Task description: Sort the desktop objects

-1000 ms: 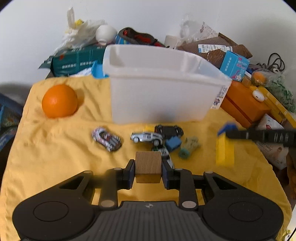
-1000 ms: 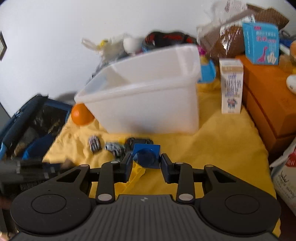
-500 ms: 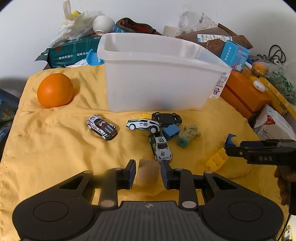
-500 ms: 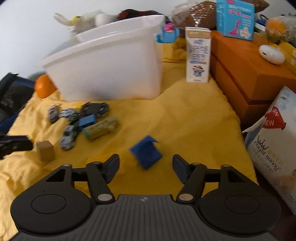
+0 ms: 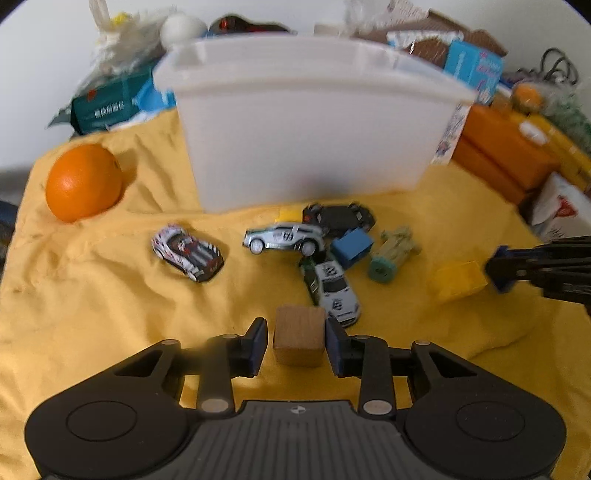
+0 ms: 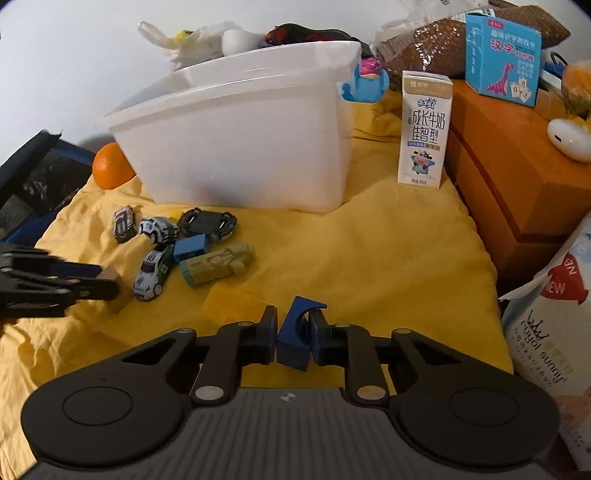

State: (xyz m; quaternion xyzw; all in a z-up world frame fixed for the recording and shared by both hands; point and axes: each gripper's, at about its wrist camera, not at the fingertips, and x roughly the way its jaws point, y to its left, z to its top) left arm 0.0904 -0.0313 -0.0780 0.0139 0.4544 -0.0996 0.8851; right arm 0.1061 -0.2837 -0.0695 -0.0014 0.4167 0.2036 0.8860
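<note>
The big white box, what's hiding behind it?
Behind the big white box peek a crumpled plastic bag, a white ball, something red and black and a blue toy. Their lower parts are covered, and so is the box's inside.

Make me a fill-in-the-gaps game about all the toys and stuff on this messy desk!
1. The right tool is shut on an arch block coloured ___.
2. The milk carton stands ___ beside the white bin.
3. The round fruit on the far side of the bin from the carton is an ___.
4. The wooden cube rests on a ___ cloth.

Missing words: blue; upright; orange; yellow
</note>
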